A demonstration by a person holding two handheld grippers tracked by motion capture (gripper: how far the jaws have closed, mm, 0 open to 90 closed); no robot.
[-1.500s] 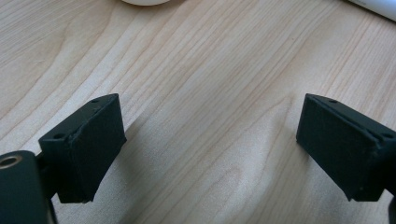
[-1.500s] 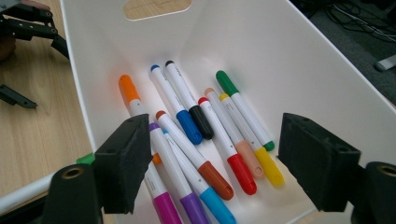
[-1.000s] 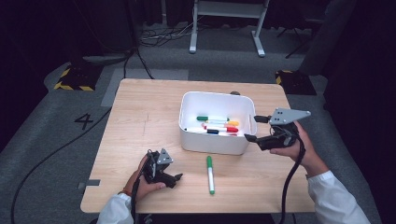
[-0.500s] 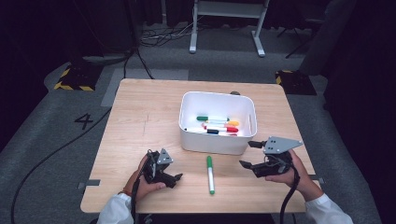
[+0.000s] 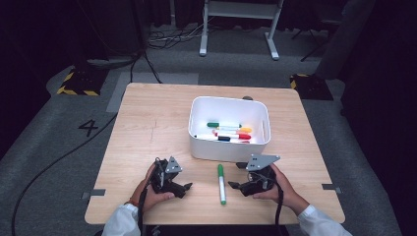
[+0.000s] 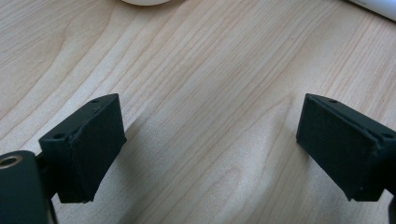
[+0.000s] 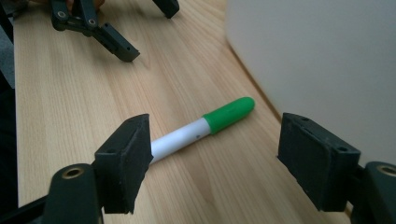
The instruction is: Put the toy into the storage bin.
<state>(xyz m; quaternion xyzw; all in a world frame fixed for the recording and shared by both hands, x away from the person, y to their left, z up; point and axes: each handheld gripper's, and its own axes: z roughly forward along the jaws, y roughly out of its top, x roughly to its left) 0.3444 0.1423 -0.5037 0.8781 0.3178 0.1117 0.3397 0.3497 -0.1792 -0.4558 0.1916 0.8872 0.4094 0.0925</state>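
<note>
Hovering right gripper [image 5: 235, 185]: jaws apart, nothing pinched; low over the tabletop [image 5: 147, 128], just right of the marker [image 5: 221, 183], aimed at it.
Right gripper's own view: the marker [image 7: 201, 129] lies ahead of the gap between the jaws, its white barrel running behind the left jaw, its green cap toward the bin [image 7: 317, 60]; no pad touches it.
Marker: flat on the tabletop, just in front of the bin [image 5: 229, 129], between the two grippers, green cap nearest the bin.
Left gripper [image 5: 184, 188]: jaws apart and empty, low over the wood left of the marker; its own view has bare wood [image 6: 210, 93] between the jaws.
Bin: white, open-topped, mid-tabletop; several markers [image 5: 227, 132] lie inside, caps green, orange, red and black.
</note>
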